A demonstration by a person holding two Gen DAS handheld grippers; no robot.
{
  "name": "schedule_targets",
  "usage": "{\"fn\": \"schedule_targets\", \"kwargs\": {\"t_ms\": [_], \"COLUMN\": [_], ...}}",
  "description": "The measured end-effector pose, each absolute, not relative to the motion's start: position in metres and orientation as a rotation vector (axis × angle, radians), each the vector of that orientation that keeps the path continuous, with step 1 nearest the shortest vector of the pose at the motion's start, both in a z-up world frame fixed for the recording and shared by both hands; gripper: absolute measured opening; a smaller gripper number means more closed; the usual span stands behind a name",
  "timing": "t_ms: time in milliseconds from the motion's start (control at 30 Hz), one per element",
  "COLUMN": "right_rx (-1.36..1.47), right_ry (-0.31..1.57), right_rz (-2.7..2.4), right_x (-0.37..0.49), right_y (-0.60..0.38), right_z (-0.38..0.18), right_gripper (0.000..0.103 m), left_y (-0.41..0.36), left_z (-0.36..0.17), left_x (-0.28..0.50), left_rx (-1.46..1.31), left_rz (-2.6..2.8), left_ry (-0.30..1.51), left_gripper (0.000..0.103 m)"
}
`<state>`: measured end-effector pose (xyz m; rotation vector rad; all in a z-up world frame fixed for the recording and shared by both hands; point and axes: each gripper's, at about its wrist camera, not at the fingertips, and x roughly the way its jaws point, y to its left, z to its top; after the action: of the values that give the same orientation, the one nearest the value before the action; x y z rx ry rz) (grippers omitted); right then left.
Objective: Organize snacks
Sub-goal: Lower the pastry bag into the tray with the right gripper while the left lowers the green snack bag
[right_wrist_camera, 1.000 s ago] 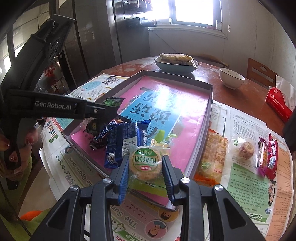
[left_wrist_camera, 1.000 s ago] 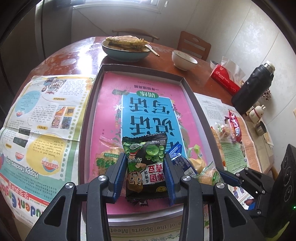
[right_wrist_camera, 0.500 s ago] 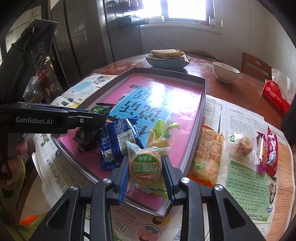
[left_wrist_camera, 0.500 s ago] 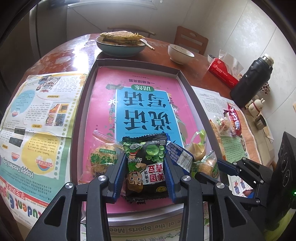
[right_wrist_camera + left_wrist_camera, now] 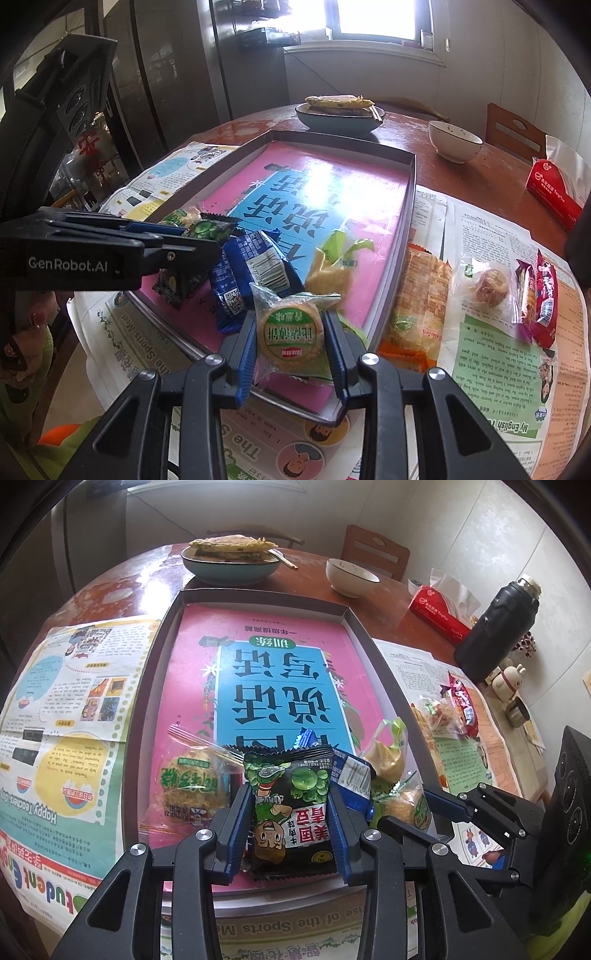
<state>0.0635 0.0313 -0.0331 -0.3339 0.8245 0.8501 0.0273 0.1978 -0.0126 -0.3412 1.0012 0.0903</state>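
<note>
My left gripper (image 5: 290, 794) is shut on a black and green pea packet (image 5: 291, 805), held low over the near end of the dark-rimmed tray (image 5: 159, 657) with its pink and blue liner. My right gripper (image 5: 290, 325) is shut on a round cake in a clear wrapper (image 5: 290, 332) over the tray's near right corner (image 5: 408, 206). In the tray lie a round biscuit packet (image 5: 188, 782), a blue packet (image 5: 255, 273) and a yellow snack in green wrap (image 5: 330, 273). The left gripper (image 5: 177, 236) shows side-on in the right wrist view.
On newspaper right of the tray lie an orange packet (image 5: 421, 295), a bagged pastry (image 5: 487, 284) and red packets (image 5: 543, 299). Behind the tray stand a bowl of flatbread (image 5: 231, 559), a white bowl (image 5: 351, 578), a red tissue pack (image 5: 439, 613) and a black flask (image 5: 495, 627).
The right gripper with its cake has edged closer to the left one over the tray's near end. Both grips are unchanged, and the round biscuit packet shows more fully.
</note>
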Motion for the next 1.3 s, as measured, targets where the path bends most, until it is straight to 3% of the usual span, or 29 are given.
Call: {"fn": "schedule_targets", "kwargs": {"t_ms": [300, 800, 1300], "right_rx": [-0.324, -0.315, -0.296], "right_ry": [0.816, 0.79, 0.771], "right_rz": [0.835, 0.822, 0.806], "right_x": [0.062, 0.057, 0.058], "right_y": [0.026, 0.021, 0.016], "right_z": [-0.03, -0.024, -0.019], "right_gripper": [0.036, 0.051, 0.053], "left_y": [0.194, 0.19, 0.19], "left_z": [-0.013, -0.015, -0.012], "left_x": [0.023, 0.021, 0.02], "left_rx": [-0.336, -0.324, -0.322], "left_rz": [0.086, 0.076, 0.077], "left_ry": [1.003, 1.009, 1.005], "left_gripper": [0.04, 0.04, 0.041]}}
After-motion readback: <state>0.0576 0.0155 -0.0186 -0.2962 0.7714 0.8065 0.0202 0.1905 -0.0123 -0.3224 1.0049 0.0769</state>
